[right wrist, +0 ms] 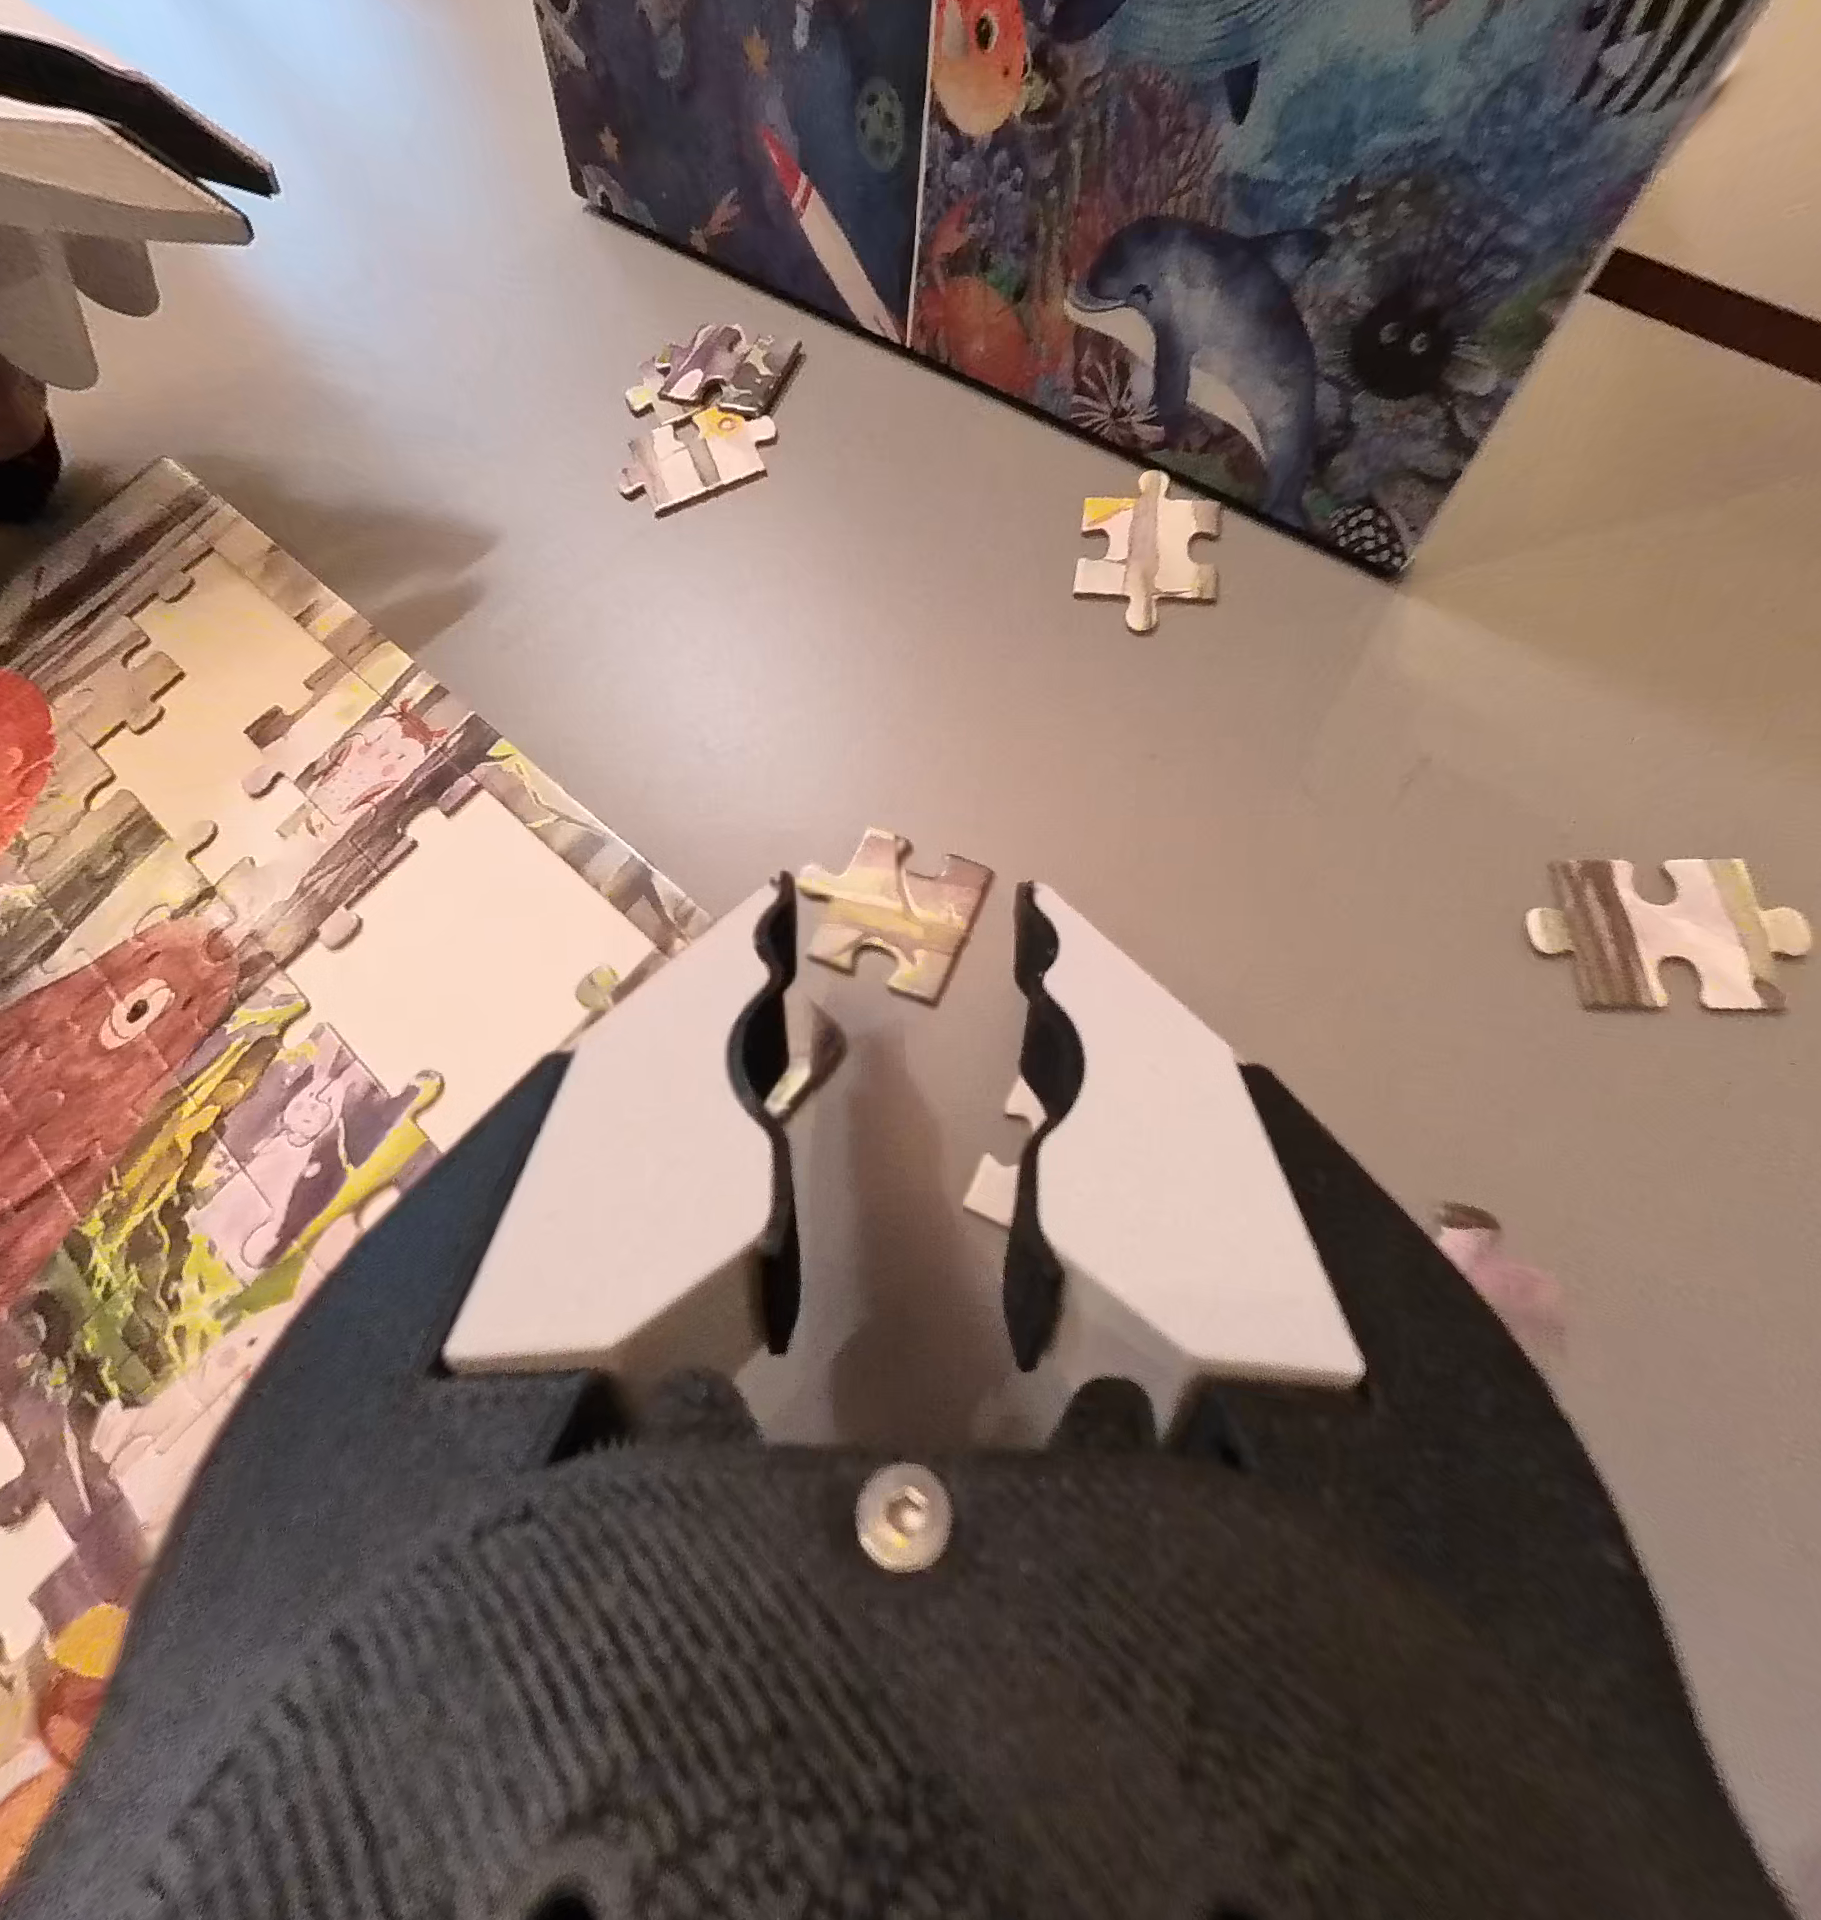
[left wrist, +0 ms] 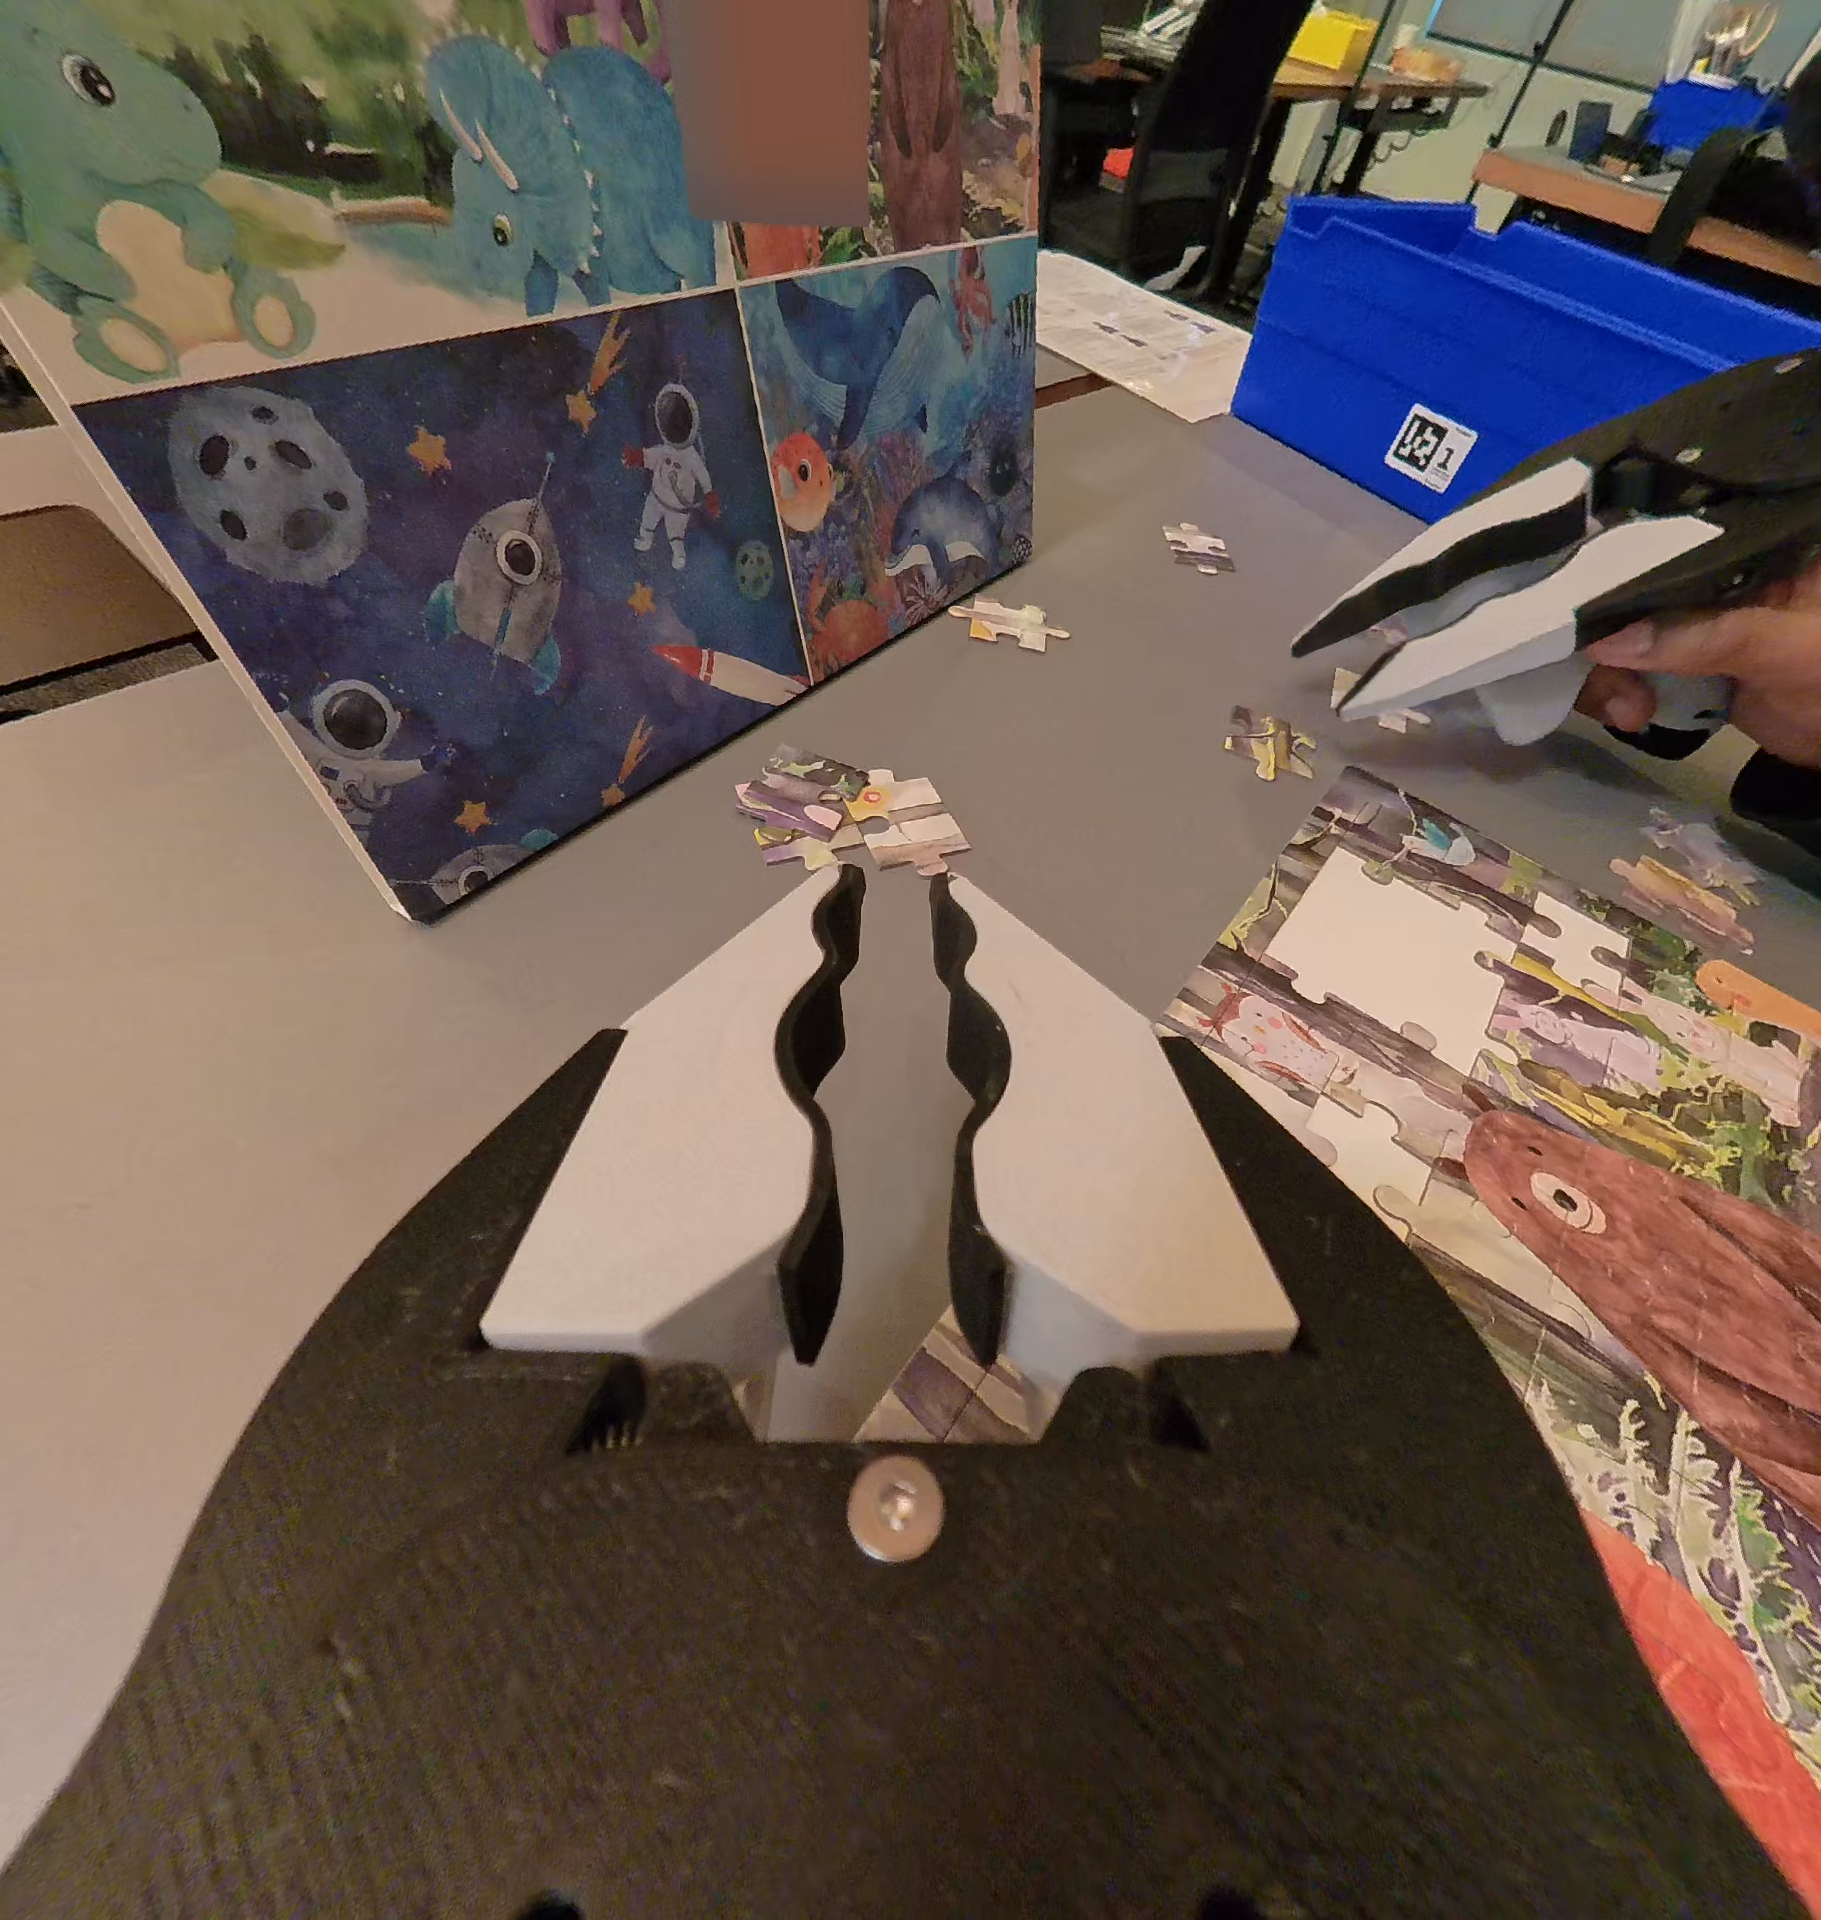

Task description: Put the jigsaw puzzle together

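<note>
The partly built puzzle [left wrist: 1571,1164] with a brown bear lies flat on the grey table, with bare gaps in it; it also shows in the right wrist view [right wrist: 189,935]. My left gripper [left wrist: 895,881] is open and empty, its tips just short of a small cluster of joined pieces [left wrist: 849,821]. My right gripper [right wrist: 901,891] is open, low over the table, with a loose yellow-grey piece [right wrist: 901,920] lying between its tips. A white piece [right wrist: 994,1179] lies partly under its right finger. The right gripper also shows in the left wrist view [left wrist: 1321,681], held by a hand.
The picture-covered puzzle box [left wrist: 532,499] stands behind the cluster. Loose pieces lie near it [right wrist: 1150,551] and to the right [right wrist: 1670,935]. A blue bin [left wrist: 1457,322] stands at the back right, with papers [left wrist: 1124,322] beside it. The left gripper's tips [right wrist: 246,208] show at the top left. The tips of one gripper are about 20 cm away from the tips of the other. Between my right fingertips and the partly built puzzle [left wrist: 1571,1164] there is roughly 15 cm.
</note>
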